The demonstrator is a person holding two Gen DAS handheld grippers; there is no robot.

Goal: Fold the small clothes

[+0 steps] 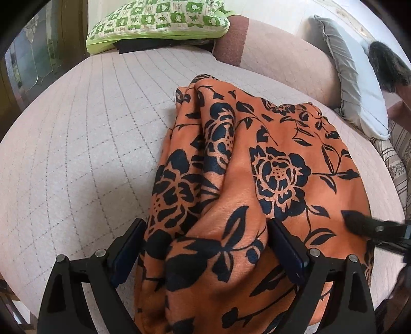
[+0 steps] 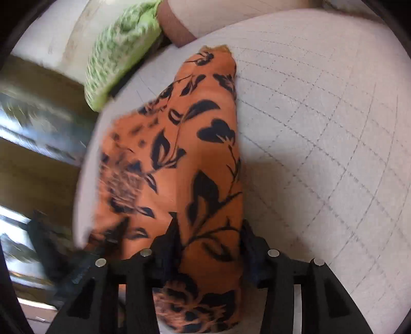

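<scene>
Orange cloth with black flowers (image 1: 257,167), bunched in folds on a quilted pale bed (image 1: 90,128), below the green patterned pillow (image 1: 159,23). Left gripper (image 1: 205,246) fingers set wide, a thick fold of cloth bulging between them. Right gripper (image 2: 209,246) fingers partly apart, astride the cloth's narrow end; grip unclear through blur.

a home living room (quilted sofa seat (image 1: 90,115), green patterned cushion (image 1: 159,20), grey pillow (image 1: 341,64)).
</scene>
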